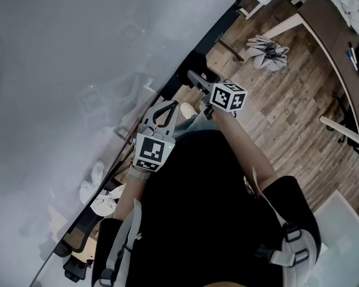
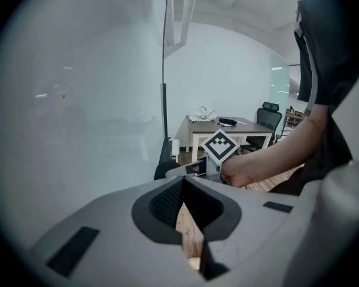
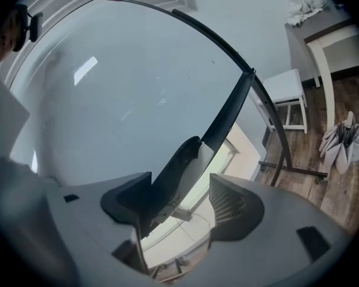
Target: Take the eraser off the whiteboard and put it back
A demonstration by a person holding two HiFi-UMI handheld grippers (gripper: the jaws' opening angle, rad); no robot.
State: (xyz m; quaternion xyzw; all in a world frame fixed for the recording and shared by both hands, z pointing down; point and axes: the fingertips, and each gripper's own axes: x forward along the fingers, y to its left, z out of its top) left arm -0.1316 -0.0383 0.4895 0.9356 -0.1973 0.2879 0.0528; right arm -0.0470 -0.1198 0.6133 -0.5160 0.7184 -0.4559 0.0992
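Where the head view looks down, the eraser (image 1: 193,63) sits at the edge of the whiteboard (image 1: 78,70), just ahead of the right tongs (image 1: 195,79), forearm outstretched; left gripper view: left tongs (image 2: 183,182) clenched, empty; right gripper view: jaws released, eraser between them

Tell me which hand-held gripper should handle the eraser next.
Right, most likely. The right hand-held gripper has its jaws open around the eraser, at the whiteboard frame. The left hand-held gripper is shut and empty, and it sits behind the right one, farther from the eraser.
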